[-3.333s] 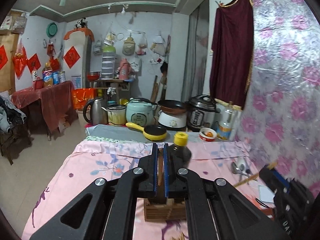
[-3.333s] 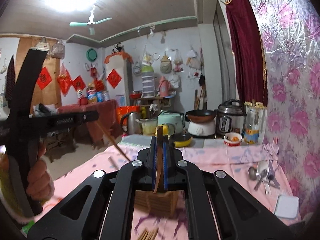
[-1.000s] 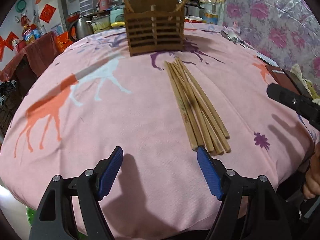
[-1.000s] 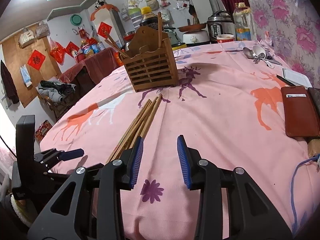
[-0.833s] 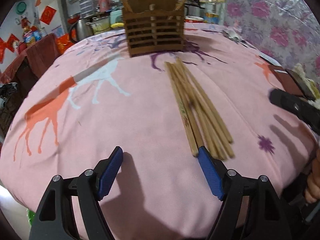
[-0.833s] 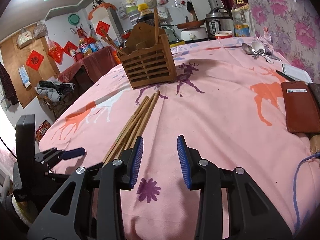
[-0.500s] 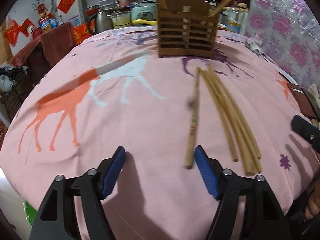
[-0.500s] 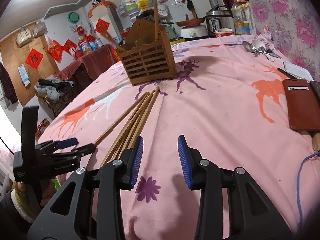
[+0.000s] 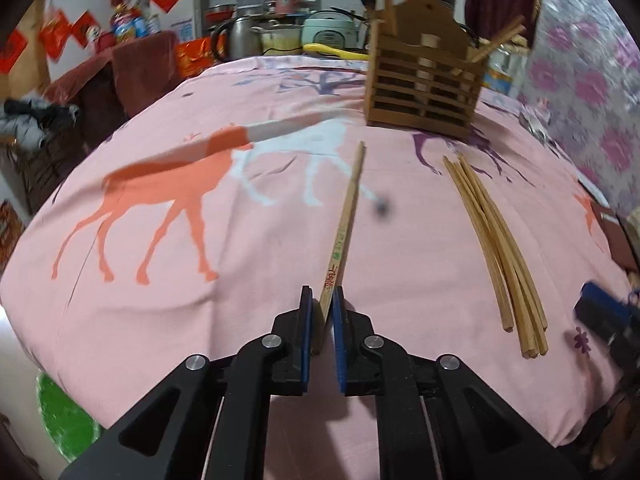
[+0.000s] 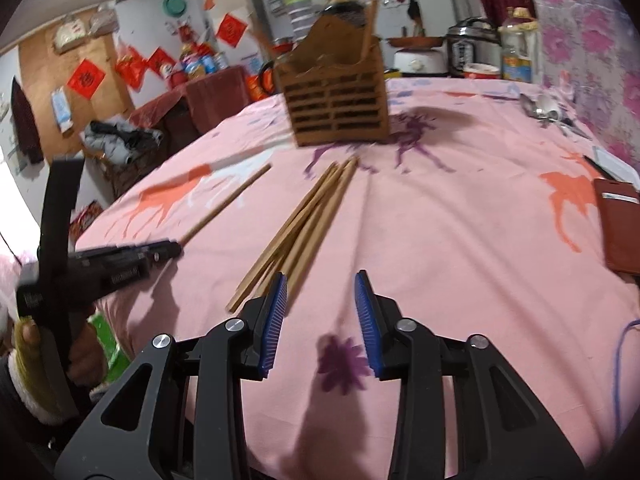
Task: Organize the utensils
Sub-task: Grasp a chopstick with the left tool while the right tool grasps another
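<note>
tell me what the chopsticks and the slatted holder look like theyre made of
Chopsticks: pale unfinished wood or bamboo, judging by the matte tan, square-cut ends. Holder: darker brown wood, apparently stained; flat slats with gaps, dull surface.

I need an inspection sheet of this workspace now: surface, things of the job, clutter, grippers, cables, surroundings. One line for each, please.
Surface: table under a pink cloth printed with deer.
Job's things: one chopstick lies apart from the chopstick bundle; the wooden holder stands behind with a few sticks in it.
Clutter: spoons and a brown wallet at the right edge.
Grippers: left gripper has just closed on the single chopstick's near end; right gripper is open, empty, beside the bundle's near ends.
Cables: a purple cord at the right edge.
Surroundings: cookers, kettle and bottles behind.
</note>
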